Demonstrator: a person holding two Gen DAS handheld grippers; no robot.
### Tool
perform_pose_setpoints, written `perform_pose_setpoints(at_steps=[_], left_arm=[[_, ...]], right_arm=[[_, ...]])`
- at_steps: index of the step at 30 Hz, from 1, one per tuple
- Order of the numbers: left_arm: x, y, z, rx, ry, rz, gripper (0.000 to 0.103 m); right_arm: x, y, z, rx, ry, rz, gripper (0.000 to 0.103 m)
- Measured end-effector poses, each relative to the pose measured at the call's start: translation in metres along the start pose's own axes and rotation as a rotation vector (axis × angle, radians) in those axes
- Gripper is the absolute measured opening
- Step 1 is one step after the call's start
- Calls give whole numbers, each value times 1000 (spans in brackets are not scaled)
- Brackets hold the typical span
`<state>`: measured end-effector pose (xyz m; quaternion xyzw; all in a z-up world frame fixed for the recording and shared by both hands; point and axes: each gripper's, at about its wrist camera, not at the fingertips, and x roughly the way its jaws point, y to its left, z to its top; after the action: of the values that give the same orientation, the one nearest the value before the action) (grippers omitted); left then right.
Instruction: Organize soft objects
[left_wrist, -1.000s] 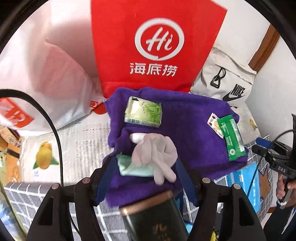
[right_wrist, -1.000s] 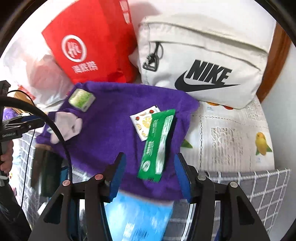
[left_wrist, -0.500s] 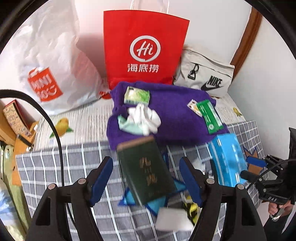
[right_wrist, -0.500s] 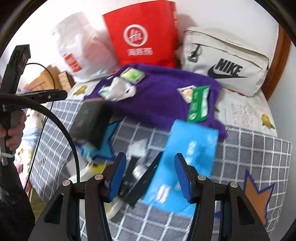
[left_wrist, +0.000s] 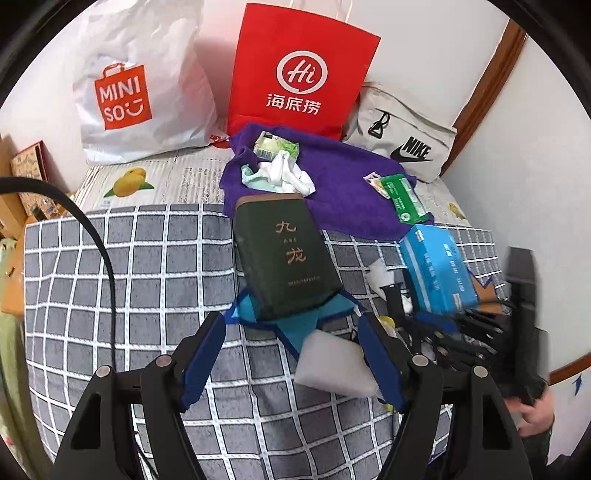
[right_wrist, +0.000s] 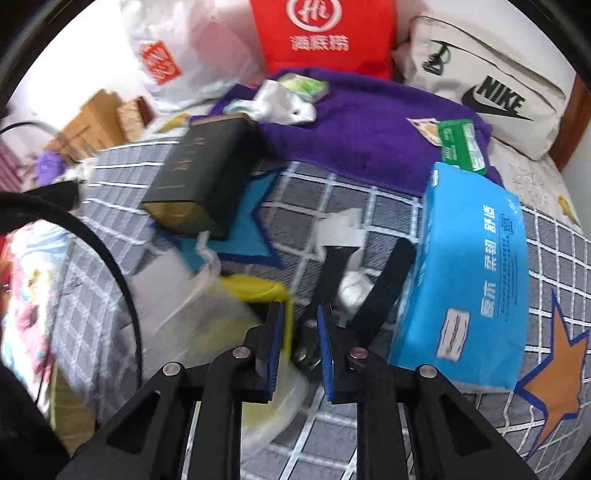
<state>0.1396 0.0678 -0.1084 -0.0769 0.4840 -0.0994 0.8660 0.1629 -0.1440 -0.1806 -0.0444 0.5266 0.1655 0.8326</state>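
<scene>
A purple towel lies at the back of the bed and carries a white glove, a green tissue pack and a green packet. It also shows in the right wrist view. A blue tissue pack lies on the checked blanket. My left gripper is open above a white sponge. My right gripper has its jaws nearly together above a black strap; a grip on it cannot be told.
A dark green tin box lies on the checked blanket. A red paper bag, a white Miniso bag and a Nike pouch stand at the back. A yellow and clear plastic bag lies by the right gripper.
Both grippers have pulled back from the purple towel toward the near side of the bed. The right gripper's jaws have closed from wide open to a narrow gap.
</scene>
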Motion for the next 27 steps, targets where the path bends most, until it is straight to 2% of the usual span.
perform_pose_setpoints(at_steps=[2,5,11,12,16,19,23,27], left_arm=[[-3,2,-5,-11,-12,-21,72],[-5,6,-11,-16,-23,-35,72],[-1,13,-18,-47,-22,-64,72],[0,14,-19,-52,-20,-66,72],[0,19,-24,-69,-18,-67,72],[2,23,-26,-89,-16,-69,72],[4,24,-28,-96,-6,-79,72],[5,21,-29,-78,-4,-66,72]], right_arm=[[12,-1,5,9,34,-49,19],[26,-1,7,21,89,-66,19],[38,4,14,25,98,-73,17],[38,5,14,9,89,-69,8],[29,8,13,3,72,-23,6],[33,10,12,-2,85,-24,6],[47,8,15,25,108,-20,13],[41,2,16,43,62,53,3]])
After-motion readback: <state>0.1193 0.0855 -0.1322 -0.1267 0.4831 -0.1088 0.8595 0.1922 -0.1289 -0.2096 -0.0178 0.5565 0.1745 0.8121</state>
